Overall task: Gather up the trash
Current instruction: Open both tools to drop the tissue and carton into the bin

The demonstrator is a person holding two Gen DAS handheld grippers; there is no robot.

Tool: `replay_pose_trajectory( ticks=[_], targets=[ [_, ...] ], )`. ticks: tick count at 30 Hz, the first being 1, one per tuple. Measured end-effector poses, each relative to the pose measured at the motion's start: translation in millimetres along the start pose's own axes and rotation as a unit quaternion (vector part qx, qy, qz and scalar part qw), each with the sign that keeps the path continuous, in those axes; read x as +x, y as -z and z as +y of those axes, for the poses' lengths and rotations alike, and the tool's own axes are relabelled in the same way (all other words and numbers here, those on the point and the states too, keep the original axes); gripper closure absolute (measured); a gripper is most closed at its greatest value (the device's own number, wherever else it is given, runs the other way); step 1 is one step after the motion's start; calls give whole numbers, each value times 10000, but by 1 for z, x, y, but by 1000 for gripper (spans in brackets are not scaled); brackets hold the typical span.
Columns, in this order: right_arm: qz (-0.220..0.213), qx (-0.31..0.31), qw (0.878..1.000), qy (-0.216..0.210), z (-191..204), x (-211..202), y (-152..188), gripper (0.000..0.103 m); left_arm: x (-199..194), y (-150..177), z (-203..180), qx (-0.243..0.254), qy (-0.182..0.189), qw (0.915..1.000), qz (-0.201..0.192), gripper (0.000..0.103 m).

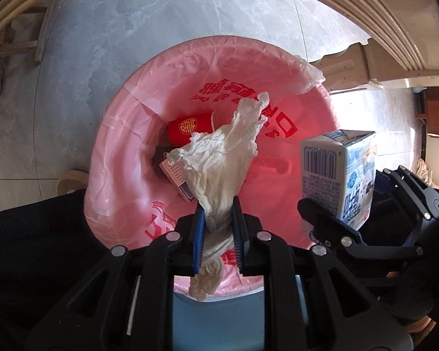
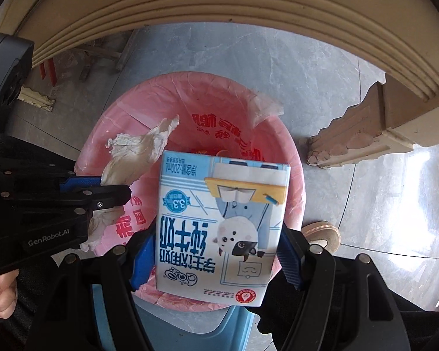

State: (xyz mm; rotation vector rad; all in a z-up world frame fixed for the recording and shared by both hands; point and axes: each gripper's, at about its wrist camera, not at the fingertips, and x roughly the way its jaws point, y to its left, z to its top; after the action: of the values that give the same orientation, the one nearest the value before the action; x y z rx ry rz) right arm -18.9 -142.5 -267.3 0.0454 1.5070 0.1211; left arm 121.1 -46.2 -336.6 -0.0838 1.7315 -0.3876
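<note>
My left gripper [image 1: 218,228] is shut on a crumpled white tissue [image 1: 222,158] and holds it over the trash bin with a pink bag liner [image 1: 123,134]. My right gripper [image 2: 216,259] is shut on a blue-and-white milk carton [image 2: 219,222], held upside down over the same bin [image 2: 289,158]. The carton also shows at the right of the left wrist view [image 1: 339,175]. The left gripper [image 2: 114,193] and its tissue [image 2: 137,152] show at the left of the right wrist view. Inside the bin lie a red paper cup [image 1: 190,127] and a small flat box [image 1: 175,175].
The bin stands on a grey marble tile floor [image 1: 102,29]. A cream carved table edge [image 2: 219,3] arches overhead, with its carved leg [image 2: 357,134] right of the bin. A shoe [image 2: 322,232] is beside the bin.
</note>
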Motion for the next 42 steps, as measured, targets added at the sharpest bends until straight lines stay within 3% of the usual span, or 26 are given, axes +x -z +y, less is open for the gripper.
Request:
replay_pose_trajectory(
  ticks=[2,5,11,12,15,19,24,27,42],
  targets=[
    [62,-4,10000,-2,-3,6,-2,35,6,-3,2,-69,137,9998,94,86],
    [101,-13,9999,26,-3,11,-3,35,15,-5,2,-67,-78,9999,136,86],
    [302,-16,9995,-7,-5,27,-4,35,24,-9,8,-261,-13,9993,253,85],
    [316,-33,9995,-2,-5,30,-5,35,26,-10,10,-290,15,9992,283,82],
    [348,-50,9994,2,-5,33,-7,34,27,-11,7,-217,-38,9993,294,52],
    [455,-62,9989,-6,-4,40,-7,33,24,-10,4,-66,-208,9996,201,34],
    [586,-104,9982,4,-1,47,-7,32,25,-10,9,-136,-431,9989,152,33],
    [592,-108,9982,62,0,49,-8,22,24,-10,11,-207,-468,9986,160,33],
    [505,55,9987,90,-13,39,-10,22,23,-10,10,-213,-645,9977,75,32]
  ],
)
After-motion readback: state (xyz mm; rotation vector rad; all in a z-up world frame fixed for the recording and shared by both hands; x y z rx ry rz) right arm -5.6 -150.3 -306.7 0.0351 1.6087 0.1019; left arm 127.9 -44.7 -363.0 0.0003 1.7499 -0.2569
